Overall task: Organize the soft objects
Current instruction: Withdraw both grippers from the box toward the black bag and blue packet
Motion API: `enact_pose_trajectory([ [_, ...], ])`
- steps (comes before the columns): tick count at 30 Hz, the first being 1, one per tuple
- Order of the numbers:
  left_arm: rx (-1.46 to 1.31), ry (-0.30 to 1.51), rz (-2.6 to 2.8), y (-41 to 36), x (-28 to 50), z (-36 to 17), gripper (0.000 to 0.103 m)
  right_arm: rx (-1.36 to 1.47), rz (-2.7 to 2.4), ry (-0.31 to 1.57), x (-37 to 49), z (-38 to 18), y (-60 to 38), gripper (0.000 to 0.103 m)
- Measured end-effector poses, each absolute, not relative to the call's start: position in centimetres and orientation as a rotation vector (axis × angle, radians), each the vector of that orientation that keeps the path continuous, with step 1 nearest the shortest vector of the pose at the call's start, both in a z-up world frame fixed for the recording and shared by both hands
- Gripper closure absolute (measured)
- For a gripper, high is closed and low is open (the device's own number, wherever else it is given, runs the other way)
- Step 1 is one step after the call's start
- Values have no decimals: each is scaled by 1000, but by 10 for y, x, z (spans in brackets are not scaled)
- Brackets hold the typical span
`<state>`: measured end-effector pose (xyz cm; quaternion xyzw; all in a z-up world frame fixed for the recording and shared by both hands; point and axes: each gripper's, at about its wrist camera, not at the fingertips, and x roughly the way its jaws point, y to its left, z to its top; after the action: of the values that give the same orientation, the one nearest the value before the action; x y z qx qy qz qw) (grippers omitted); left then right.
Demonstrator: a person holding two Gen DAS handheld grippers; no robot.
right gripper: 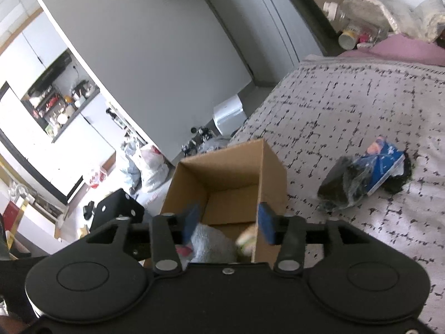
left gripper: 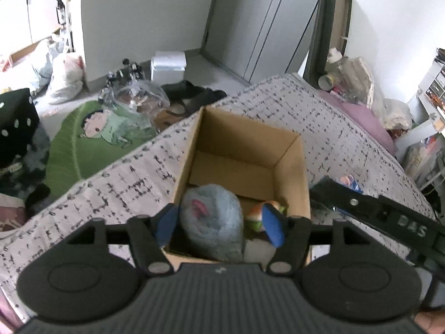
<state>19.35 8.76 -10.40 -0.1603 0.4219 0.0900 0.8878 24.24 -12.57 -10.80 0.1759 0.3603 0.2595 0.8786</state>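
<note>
An open cardboard box (left gripper: 292, 172) stands on the patterned bedspread (left gripper: 111, 183). Inside lies a grey-blue plush (left gripper: 214, 220) with a pink ear, and beside it a small orange, white and green soft toy (left gripper: 257, 214). My left gripper (left gripper: 221, 226) hovers over the box's near end, open, its blue pads (left gripper: 274, 228) either side of the plush without pressing it. In the right wrist view my right gripper (right gripper: 228, 222) is open over the same box (right gripper: 230, 172). The small toy (right gripper: 246, 240) shows blurred below its right pad, free of both pads, next to the plush (right gripper: 211, 243).
A crumpled plastic bag with a blue packet (right gripper: 370, 175) lies on the bed right of the box. A green leaf cushion (left gripper: 72, 150), plastic bags and a white container (left gripper: 168, 66) crowd the floor beyond the bed edge. The other gripper's black body (left gripper: 389, 217) crosses at right.
</note>
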Motion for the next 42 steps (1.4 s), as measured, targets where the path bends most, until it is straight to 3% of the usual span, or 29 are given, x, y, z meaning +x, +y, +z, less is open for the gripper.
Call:
enact_pose_trajectory([
  [4,-307,854,225,82,194,-93,27,364,540,735,239,-102,-137,44],
  [9,-296,811,209,74,194,-80,27,315,539,701,231,-94,-149,27],
  [21,-332,787,109,46,205,-65,27,253,489,628,220,-88,-188,2],
  [42,-300,795,16,-4,238,-66,25,294,377,636,224,-107,-262,0],
])
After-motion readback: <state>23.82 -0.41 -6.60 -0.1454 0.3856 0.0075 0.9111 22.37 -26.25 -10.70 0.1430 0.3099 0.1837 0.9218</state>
